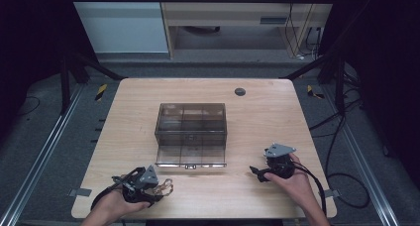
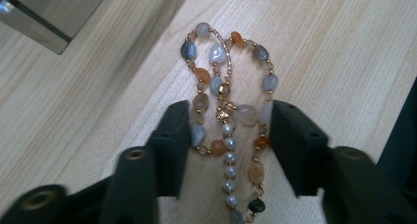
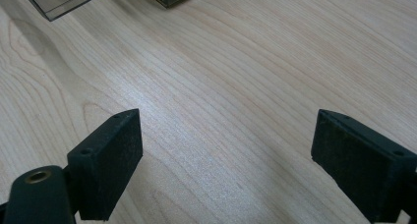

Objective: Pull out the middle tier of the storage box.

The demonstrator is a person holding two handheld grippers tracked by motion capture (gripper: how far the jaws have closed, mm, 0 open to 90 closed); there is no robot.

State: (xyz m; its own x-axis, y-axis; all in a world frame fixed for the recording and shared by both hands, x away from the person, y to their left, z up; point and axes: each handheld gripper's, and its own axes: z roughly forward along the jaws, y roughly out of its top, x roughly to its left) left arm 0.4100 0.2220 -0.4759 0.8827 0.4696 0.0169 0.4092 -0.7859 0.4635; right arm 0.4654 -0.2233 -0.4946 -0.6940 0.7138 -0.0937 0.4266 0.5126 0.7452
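From above, the pale wooden table (image 1: 208,89) carries a smoky clear plastic compartment box (image 1: 191,124) at its middle, its lid folded down flat toward the near edge. The left gripper (image 1: 157,187) sits by the near left corner over a beaded bracelet of orange, grey and pearl stones (image 1: 165,186). The right gripper (image 1: 258,172) rests near the near right corner.

In the left gripper view, the jaws pinch the bracelet (image 2: 228,111) from both sides, touching its beads as it lies on the wood.

In the right gripper view, the jaws stand wide apart over bare wood.
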